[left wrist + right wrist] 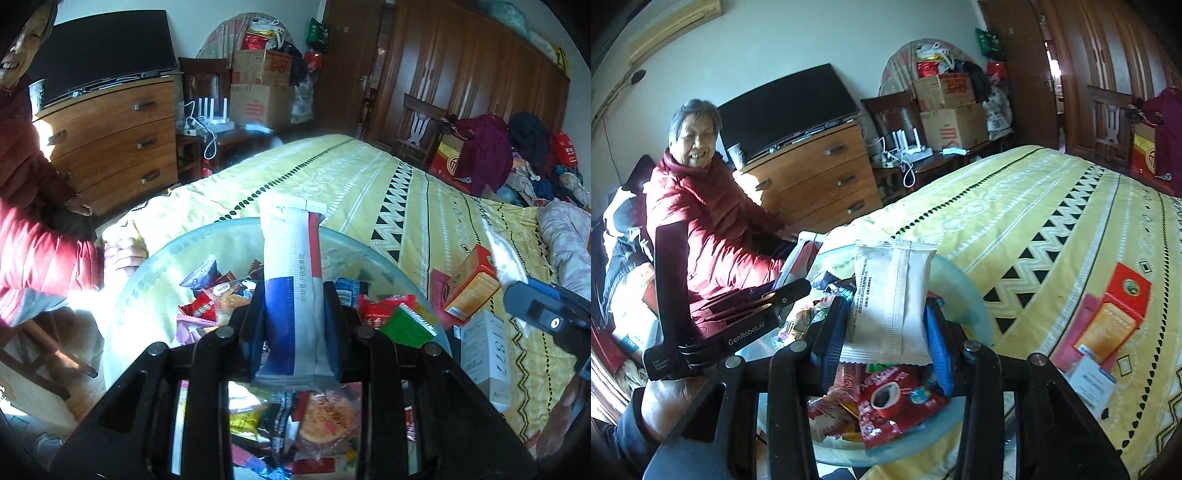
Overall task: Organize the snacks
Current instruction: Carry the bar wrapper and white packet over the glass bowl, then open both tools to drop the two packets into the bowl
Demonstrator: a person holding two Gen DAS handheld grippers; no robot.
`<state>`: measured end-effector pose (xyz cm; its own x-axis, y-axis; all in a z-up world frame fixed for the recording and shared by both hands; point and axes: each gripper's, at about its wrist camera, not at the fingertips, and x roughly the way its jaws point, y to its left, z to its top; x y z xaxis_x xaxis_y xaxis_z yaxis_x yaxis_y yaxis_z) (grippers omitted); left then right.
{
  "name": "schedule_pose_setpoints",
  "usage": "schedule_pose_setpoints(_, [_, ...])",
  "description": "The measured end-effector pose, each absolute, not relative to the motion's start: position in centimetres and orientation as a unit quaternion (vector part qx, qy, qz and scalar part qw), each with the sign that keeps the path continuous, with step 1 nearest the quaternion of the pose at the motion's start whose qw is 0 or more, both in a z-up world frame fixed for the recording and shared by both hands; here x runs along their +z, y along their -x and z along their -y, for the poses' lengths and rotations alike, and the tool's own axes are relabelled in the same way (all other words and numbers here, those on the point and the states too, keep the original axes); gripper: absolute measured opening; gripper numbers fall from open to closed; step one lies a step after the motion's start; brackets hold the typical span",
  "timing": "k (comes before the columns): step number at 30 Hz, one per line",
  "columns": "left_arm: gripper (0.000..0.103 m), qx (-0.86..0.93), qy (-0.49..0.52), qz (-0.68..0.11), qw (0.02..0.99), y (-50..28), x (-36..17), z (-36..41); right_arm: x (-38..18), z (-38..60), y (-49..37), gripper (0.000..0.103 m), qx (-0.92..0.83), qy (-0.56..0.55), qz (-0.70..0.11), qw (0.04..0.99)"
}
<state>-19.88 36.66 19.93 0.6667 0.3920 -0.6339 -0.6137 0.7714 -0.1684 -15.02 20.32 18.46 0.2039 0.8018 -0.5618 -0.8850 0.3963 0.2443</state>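
Fingers, left gripper point(294, 325): black with blue pads, closed on a tall white, blue and red snack packet point(293, 291), held upright above the bowl.
Fingers, right gripper point(886, 332): black with blue pads, closed on a white sealed pouch with small black print point(894, 299), seam side facing the camera, also over the bowl.

Container: pale blue translucent round bowl point(177, 240), standing at the near edge of the bed and filled with mixed small snack wrappers point(207, 306); a red coffee sachet point(897, 402) lies on top in the right view.

Surface: bed under a yellow patterned bedspread with black triangles point(351, 177). Near its right edge lie an orange and red carton point(469, 284) and a white printed box point(484, 350).

Room: wooden three-drawer dresser point(118, 140) carrying a dark flat screen point(103, 62); stacked cardboard cartons point(262, 85); dark wooden wardrobe point(461, 66); heap of clothes point(517, 155) at the far right.

Person: a grey-haired woman in a red padded jacket point(701, 206) sits beside the bowl.

Obscured: pouch print too small to read; bowl's near rim is hidden behind the gripper frames.

View differences: only the right view shows the woman fully and the left gripper from outside; only the left view shows the clothes heap.
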Motion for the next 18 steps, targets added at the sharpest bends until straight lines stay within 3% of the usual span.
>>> schedule_pose_setpoints(15, [0.030,0.284,0.207,-0.307,0.885,21.3,18.7,-39.7,17.0,-23.7,15.5,0.048,0.547,0.085,-0.335,0.762])
schedule_pose_setpoints(17, [0.034,0.286,0.211,-0.310,0.882,21.4,18.6,-39.9,17.0,-23.8,15.7,0.054,0.548,0.086,-0.335,0.762])
schedule_pose_setpoints(18, [0.045,0.287,0.212,-0.311,0.881,21.4,18.6,-39.9,17.0,-23.7,15.8,0.057,0.546,0.085,-0.333,0.764])
